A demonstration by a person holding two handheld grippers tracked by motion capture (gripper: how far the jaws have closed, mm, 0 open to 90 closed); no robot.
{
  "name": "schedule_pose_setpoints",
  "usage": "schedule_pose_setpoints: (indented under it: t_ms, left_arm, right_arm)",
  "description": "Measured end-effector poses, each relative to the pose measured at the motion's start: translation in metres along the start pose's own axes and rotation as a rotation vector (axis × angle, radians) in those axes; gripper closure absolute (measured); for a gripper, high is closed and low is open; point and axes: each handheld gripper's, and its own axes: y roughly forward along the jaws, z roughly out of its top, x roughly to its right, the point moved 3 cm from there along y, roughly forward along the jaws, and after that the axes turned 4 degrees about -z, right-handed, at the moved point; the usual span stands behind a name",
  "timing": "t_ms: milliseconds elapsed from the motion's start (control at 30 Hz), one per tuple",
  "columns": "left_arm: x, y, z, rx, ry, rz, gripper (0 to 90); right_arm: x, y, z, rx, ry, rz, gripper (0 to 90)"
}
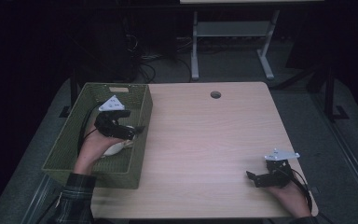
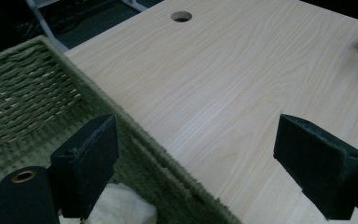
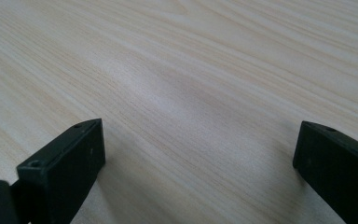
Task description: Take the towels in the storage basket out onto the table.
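A green woven basket (image 1: pixel 140 100) stands on the left part of the wooden table (image 1: pixel 205 135). My left gripper (image 1: pixel 137 132) hovers open over the basket's right wall (image 2: pixel 135 135), one jaw inside and one over the table. A white, soft-looking object (image 1: pixel 116 148) lies in the basket under the left hand; it is also at the bottom of the left gripper view (image 2: pixel 123 210). My right gripper (image 1: pixel 254 178) rests open near the table's front right corner, jaws pointing left, nothing between them. Bare wood (image 3: pixel 191 107) lies between its jaws.
A round cable hole (image 1: pixel 215 94) sits near the table's far edge, also in the left gripper view (image 2: pixel 181 16). A white-legged table frame (image 1: pixel 230 42) and cables stand on the floor behind. The room around is dark.
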Motion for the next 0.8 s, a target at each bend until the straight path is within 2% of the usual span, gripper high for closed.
schedule_pose_setpoints:
  t_ms: [167,300,433,600,800]
  left_arm:
    - [-0.010,-0.006,-0.007,-0.007,0.006,0.020,13.2]
    - [-0.019,-0.011,-0.013,-0.005,-0.008,0.038,13.3]
    - [-0.027,-0.015,-0.020,-0.012,-0.006,0.057,13.5]
    - [-0.036,-0.015,-0.027,-0.039,-0.006,0.072,13.7]
    - [-0.050,-0.007,-0.040,-0.095,-0.013,0.097,13.7]
  right_arm:
    - [0.000,0.000,0.000,0.000,0.000,0.000,1.8]
    - [0.000,0.000,0.000,0.000,0.000,0.000,1.7]
    - [0.000,0.000,0.000,0.000,0.000,0.000,1.8]
    - [0.000,0.000,0.000,0.000,0.002,0.000,1.8]
    - [0.000,0.000,0.000,-0.001,0.001,0.000,1.8]
